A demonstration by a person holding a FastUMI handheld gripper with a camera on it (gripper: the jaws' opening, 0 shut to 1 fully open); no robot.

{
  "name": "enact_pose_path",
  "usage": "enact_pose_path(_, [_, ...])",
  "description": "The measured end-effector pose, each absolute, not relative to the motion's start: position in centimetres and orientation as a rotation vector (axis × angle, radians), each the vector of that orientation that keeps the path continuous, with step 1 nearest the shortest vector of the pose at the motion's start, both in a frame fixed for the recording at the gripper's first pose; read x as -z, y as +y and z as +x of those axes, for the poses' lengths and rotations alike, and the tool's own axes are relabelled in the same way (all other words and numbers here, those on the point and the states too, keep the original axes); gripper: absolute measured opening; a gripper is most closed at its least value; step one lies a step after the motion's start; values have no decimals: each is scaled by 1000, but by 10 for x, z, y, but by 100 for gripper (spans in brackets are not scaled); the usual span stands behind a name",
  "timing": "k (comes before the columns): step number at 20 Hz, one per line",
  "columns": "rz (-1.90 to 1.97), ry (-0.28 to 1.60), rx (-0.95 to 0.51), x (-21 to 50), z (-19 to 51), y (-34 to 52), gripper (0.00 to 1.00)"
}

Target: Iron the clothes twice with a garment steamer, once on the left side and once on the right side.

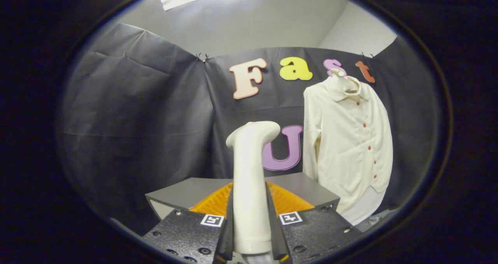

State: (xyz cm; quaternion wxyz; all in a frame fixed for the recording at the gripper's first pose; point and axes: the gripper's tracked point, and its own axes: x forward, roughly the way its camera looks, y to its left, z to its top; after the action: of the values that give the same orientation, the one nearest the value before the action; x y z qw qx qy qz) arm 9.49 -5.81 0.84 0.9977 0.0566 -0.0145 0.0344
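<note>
While its handle stands upright between the fingers, the steamer has its long axis running straight up, and its bent head at the top points right, toward the shirt. The hand-held gripper is clenched on the handle, both fingers pressing its sides. Just beyond the fingers lies an orange ribbed mat on the grey tabletop. The cream shirt, with red buttons down its front, hangs on a hanger against the black wall, right of the steamer and apart from it.
</note>
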Motion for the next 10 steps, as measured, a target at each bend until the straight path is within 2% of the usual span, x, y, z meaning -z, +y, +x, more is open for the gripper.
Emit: enact_pose_path(10, [111, -92, -83, -29, 44, -104, 37])
